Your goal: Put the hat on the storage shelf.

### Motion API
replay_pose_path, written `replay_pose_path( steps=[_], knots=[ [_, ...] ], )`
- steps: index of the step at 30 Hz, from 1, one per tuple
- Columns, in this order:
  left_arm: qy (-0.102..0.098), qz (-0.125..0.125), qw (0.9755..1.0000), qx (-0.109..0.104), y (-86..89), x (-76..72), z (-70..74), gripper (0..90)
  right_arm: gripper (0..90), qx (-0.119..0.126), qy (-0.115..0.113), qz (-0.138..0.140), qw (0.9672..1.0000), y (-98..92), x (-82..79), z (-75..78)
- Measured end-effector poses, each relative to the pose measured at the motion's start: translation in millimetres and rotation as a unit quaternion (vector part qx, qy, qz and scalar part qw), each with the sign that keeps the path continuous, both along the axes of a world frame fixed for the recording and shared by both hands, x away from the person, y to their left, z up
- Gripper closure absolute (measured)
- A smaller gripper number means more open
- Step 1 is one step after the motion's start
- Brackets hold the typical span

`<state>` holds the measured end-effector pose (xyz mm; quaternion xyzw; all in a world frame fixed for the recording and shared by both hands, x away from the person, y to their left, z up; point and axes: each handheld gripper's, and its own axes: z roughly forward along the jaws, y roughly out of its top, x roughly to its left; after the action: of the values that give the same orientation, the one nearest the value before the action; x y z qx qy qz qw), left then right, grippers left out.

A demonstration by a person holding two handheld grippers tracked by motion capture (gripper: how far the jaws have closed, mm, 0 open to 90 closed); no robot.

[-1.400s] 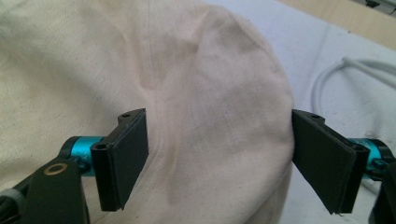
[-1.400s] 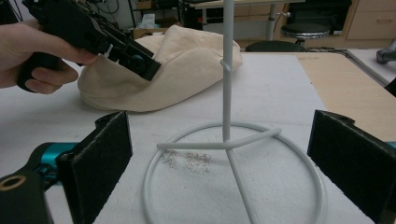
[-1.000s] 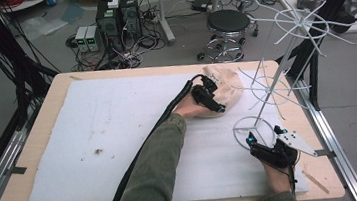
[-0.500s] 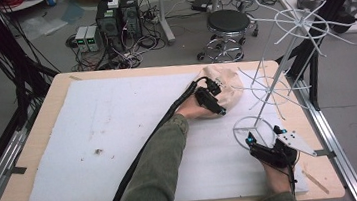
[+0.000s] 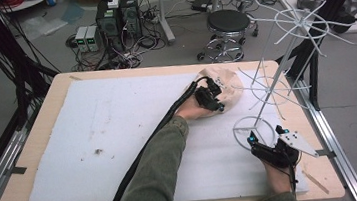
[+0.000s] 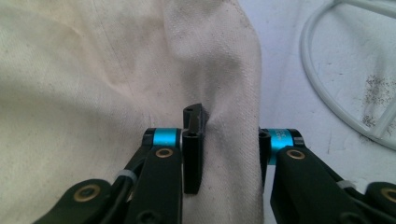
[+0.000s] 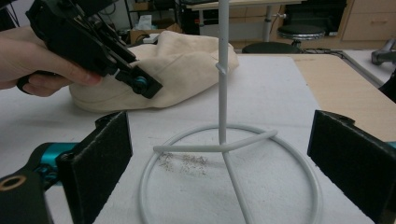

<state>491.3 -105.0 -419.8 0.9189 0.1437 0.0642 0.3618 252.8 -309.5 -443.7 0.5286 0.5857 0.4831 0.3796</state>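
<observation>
1. The cream-coloured canvas cloth hat (image 5: 222, 86) I am working on lies crumpled on the white foam mat (image 5: 120, 137), near the far right corner of the wooden bench (image 5: 35, 145).
2. In the left gripper view a raised fold of that cloth (image 6: 229, 93) runs up between my two black jaws, and both pads press against it from either side.
3. My left gripper (image 5: 214, 101) has just been closing: a second ago its jaws stood wide over the hat, and now they are drawn in narrow and pinch the fold. The hand itself has stayed where it was.
4. Just to the right of the hat stands the white wire rack with a round base ring (image 5: 255, 130), its thin pole (image 7: 223, 70) rising from the ring; its spoked tiers reach out over the bench's right edge.
5. My right gripper (image 5: 267, 151) rests near the bench's near right corner, in the same place as before, its jaws wide apart with the base ring (image 7: 233, 186) in front of them and nothing between the pads.
6. A few dark crumbs (image 7: 184, 163) lie on the mat inside the ring.
</observation>
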Motion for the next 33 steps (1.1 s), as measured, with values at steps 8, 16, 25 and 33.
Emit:
replay_pose_path(
  steps=[8,16,25,33],
  knots=[
    [-0.011,0.006,0.9993,-0.034,10.2,-5.2,8.4,78.1,5.6,0.001,-0.008,-0.009,0.9999,-1.0,-2.6,1.6],
    [-0.029,0.018,0.9967,-0.074,22.6,-12.1,27.2,77.2,5.6,0.004,-0.009,-0.01,0.9999,-1.6,-3.7,2.1],
    [-0.046,0.022,0.9934,-0.103,38.1,-21.8,43.9,76.8,5.6,0.002,-0.006,-0.005,1.0,-0.8,-3.4,1.9],
    [-0.064,0.042,0.9869,-0.142,61.0,-24.6,56.5,76.7,5.6,0.002,-0.007,-0.007,0.9999,-1.2,-4.0,1.9]
  ],
)
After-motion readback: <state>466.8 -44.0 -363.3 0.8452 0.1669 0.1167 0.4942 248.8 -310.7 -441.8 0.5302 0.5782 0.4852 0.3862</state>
